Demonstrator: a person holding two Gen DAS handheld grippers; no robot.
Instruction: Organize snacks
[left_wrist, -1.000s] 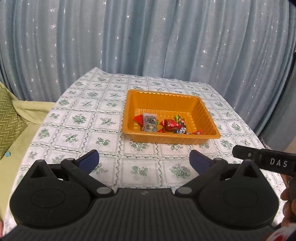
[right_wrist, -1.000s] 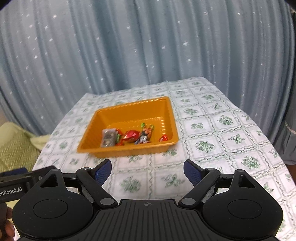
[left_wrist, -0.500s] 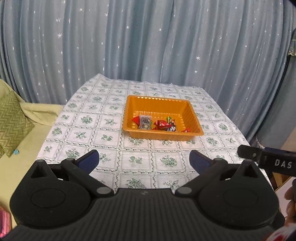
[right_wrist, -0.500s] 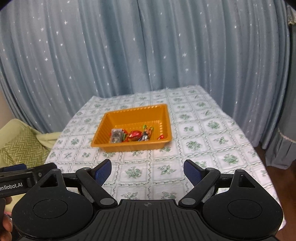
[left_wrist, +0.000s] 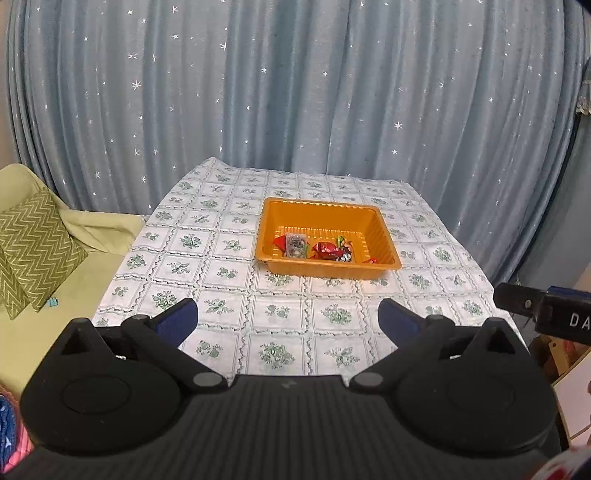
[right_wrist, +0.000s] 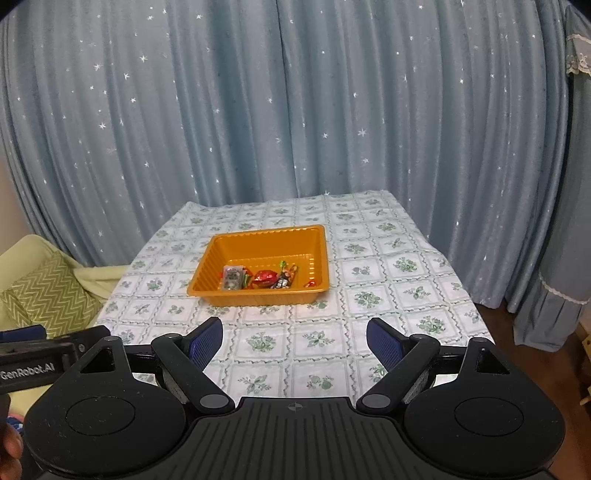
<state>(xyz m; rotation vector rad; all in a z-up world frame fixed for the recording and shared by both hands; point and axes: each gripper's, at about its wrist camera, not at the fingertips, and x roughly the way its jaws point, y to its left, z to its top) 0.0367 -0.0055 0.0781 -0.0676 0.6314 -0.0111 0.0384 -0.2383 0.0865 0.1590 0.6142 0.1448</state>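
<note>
An orange tray (left_wrist: 317, 210) (right_wrist: 258, 242) sits mid-table on a floral cloth. Along its near side lie several wrapped snacks: a grey packet (left_wrist: 295, 245) (right_wrist: 232, 277), a red foil sweet (left_wrist: 327, 250) (right_wrist: 266, 277), a dark bar (right_wrist: 282, 282) and small red pieces. My left gripper (left_wrist: 288, 321) hangs open and empty, well back from the tray, above the table's near edge. My right gripper (right_wrist: 294, 341) is likewise open with nothing between its blue pads (right_wrist: 205, 341). Each gripper's body shows at the edge of the other's view.
The table (left_wrist: 221, 306) (right_wrist: 399, 295) wears a white cloth with green flowers. Blue starred curtains (left_wrist: 295, 92) hang behind. To the left a yellow-green sofa holds a zigzag cushion (left_wrist: 33, 243) (right_wrist: 51, 295). A wooden floor (right_wrist: 546, 362) shows at right.
Both grippers have drawn back and risen from the tray; it looks smaller and farther now, and more of the table and curtain shows. The jaws kept the same width.
</note>
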